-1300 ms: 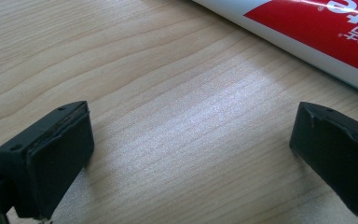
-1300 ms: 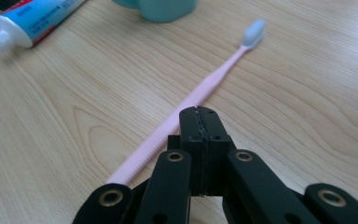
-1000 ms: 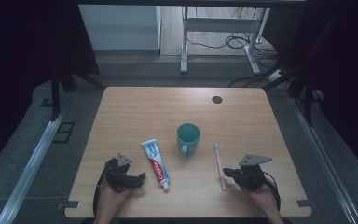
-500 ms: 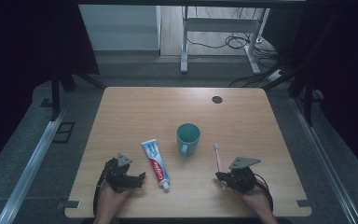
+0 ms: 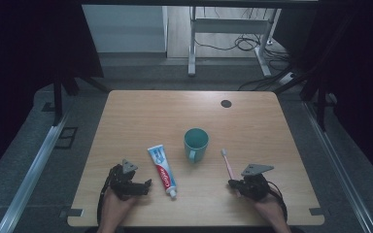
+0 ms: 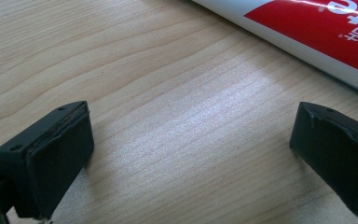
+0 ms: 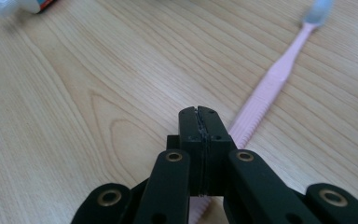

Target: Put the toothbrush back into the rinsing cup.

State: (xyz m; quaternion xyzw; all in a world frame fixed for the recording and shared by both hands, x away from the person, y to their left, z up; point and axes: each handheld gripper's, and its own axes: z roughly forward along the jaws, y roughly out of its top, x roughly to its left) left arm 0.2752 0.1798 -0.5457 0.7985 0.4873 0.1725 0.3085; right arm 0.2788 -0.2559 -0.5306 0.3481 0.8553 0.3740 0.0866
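A pink toothbrush (image 5: 227,162) lies on the wooden table (image 5: 175,111), right of a teal cup (image 5: 195,142). My right gripper (image 5: 234,184) sits at the near end of its handle. In the right gripper view the jaws are pressed together, so my right gripper (image 7: 199,116) is shut, and the toothbrush (image 7: 270,88) handle runs under them and away to the upper right. A white, red and blue toothpaste tube (image 5: 162,170) lies left of the cup. My left gripper (image 5: 143,187) rests just left of the tube. It stands open (image 6: 191,154) over bare wood, with the tube (image 6: 317,32) beyond its right jaw.
A small dark round hole (image 5: 226,103) marks the table's far right. Beyond the far edge stand metal frame legs (image 5: 192,43) and cables on the floor. A rail (image 5: 34,165) runs along the left side. The far half of the table holds nothing else.
My right gripper has shifted a little left, onto the near end of the toothbrush handle. The left gripper, tube, cup and toothbrush have stayed put.
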